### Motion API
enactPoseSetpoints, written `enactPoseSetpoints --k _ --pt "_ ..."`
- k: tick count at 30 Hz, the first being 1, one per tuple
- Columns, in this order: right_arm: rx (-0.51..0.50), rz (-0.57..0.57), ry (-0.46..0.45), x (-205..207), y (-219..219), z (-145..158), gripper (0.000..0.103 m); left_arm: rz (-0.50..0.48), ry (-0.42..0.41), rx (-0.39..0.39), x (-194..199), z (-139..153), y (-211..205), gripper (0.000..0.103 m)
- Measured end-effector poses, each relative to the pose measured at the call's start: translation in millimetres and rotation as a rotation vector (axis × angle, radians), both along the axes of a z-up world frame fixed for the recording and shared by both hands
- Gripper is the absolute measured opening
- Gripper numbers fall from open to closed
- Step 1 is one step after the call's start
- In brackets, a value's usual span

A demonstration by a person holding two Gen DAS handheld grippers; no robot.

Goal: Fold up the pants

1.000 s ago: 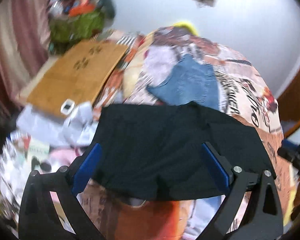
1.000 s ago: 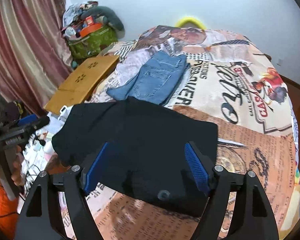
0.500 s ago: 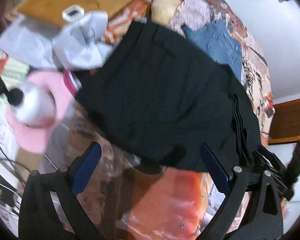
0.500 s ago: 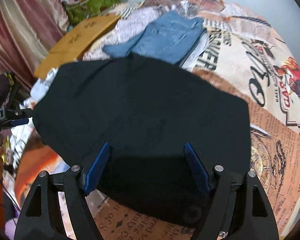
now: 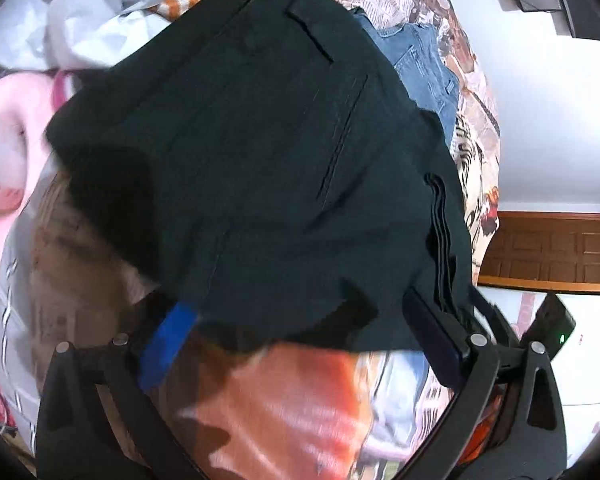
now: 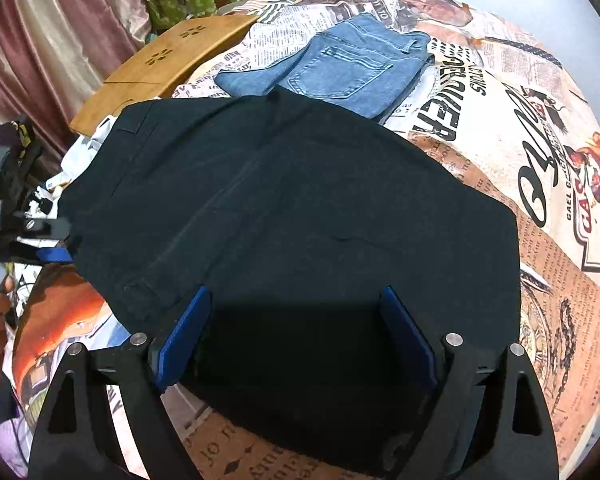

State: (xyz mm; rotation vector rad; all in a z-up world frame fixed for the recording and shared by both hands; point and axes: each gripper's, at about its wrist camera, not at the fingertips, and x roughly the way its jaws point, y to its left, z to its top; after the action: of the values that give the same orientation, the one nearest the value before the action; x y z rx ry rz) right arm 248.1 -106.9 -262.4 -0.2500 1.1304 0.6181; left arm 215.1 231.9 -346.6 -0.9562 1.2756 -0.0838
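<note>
Since a second ago, both wrist views are brought down much closer over the dark pants [image 6: 292, 216], which now lie folded flat on the printed bedspread [image 6: 540, 208], just in front of the folded jeans [image 6: 340, 64]. The right gripper [image 6: 296, 336] is seen with its jaws spreading wider, cloth beneath them but not pinched, while the left gripper [image 5: 300, 344] is held with jaws well apart at the near edge, gripping nothing. The fold is judged laid down and released, with only smoothing possibly left.
</note>
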Motion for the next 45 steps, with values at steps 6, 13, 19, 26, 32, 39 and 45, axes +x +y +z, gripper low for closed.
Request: enactPoseSetpoints --k 6,13,19,26,32,39,45 --pt "0.014 0.005 0.007 1 -2 0 0.087 0.045 -0.026 0.183 17 5 2 0.086" --pt "0.034 0.009 0.013 0 -3 0 0.087 0.095 -0.038 0.399 19 17 8 0.028" --pt "0.068 -0.025 0.024 -1 -9 5 0.086 0.062 -0.169 0.594 14 69 -12 0.018" --pt "0.188 -0.131 -0.001 -5 -51 34 0.082 -0.005 -0.408 0.685 22 157 -58 0.014" --pt "0.24 -0.268 -0.02 -6 -112 47 0.083 -0.079 -0.564 0.722 32 206 -108 0.013" --pt "0.195 -0.344 0.089 1 -145 4 0.083 -0.198 -0.646 0.724 55 227 -182 0.012" --pt "0.214 -0.315 0.096 -3 -143 -3 0.082 -0.326 -0.671 0.696 68 220 -246 0.012"
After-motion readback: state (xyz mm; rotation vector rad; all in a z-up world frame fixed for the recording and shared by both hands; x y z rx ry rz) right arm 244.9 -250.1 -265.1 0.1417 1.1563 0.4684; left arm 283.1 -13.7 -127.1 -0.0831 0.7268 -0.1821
